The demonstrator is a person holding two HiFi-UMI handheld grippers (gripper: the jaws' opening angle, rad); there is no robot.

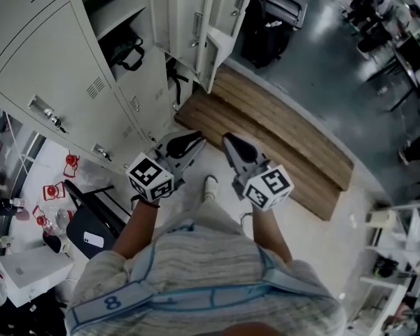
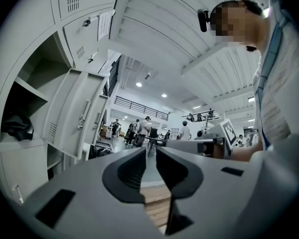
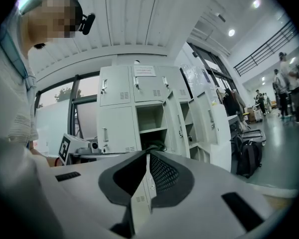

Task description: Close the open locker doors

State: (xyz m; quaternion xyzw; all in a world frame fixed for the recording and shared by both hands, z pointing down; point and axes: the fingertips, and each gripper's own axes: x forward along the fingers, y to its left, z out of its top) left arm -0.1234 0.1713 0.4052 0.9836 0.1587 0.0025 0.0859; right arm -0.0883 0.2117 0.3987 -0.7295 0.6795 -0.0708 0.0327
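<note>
Two locker doors (image 1: 201,28) jut out; left claw (image 1: 196,143), right claw (image 1: 229,142) well clear.

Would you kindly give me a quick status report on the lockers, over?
Left gripper slightly open, empty; right gripper shut, empty. Locker doors open, neither gripper touching them. Black bag in open compartment, may catch a door.
</note>
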